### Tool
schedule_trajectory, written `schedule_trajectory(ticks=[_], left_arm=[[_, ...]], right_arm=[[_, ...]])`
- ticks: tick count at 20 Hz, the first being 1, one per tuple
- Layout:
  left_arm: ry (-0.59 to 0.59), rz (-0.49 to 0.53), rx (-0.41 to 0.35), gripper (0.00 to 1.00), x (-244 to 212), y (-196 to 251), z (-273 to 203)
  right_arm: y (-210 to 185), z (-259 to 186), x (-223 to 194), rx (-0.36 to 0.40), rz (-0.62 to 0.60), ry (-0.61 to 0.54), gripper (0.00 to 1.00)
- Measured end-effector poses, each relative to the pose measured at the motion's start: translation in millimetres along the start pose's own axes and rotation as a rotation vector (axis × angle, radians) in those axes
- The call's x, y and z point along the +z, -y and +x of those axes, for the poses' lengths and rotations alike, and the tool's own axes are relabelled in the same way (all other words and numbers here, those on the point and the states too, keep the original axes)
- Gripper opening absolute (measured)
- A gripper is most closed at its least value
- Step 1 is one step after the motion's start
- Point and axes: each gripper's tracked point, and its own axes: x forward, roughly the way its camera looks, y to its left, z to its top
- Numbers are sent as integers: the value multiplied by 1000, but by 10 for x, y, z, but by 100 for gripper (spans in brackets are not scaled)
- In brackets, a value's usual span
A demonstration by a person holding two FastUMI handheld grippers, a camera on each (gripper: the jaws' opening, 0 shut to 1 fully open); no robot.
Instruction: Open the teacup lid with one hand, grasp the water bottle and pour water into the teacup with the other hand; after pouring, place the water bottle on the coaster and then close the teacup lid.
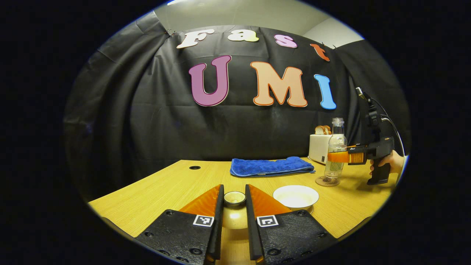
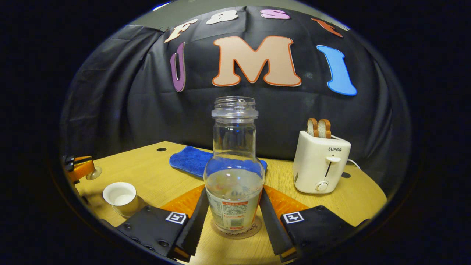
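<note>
Wooden table (image 1: 165,184) against black cloth, right gripper (image 2: 232,208) pinching the water bottle (image 2: 234,176) standing on its coaster (image 2: 235,232), left gripper (image 1: 234,202) clamped on the teacup lid (image 1: 234,198), open teacup (image 1: 296,197) just right, blue towel (image 1: 270,166) and toaster (image 2: 320,163) far back

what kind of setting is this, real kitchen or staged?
Staged, most likely: a demo booth, not a kitchen. A wooden table stands against a draped black cloth wall, and household props sit on it: toaster, blue towel, water bottle.
</note>
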Motion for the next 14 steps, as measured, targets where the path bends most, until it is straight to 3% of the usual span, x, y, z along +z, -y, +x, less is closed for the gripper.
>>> schedule_trajectory(ticks=[7, 14], left_arm=[[1, 0, 1, 28, 2, -7, -13], [0, 1, 2, 28, -1, -8, -15]], right_arm=[[23, 103, -188, 3, 7, -39, 78], [4, 100, -220, 13, -9, -36, 82]])
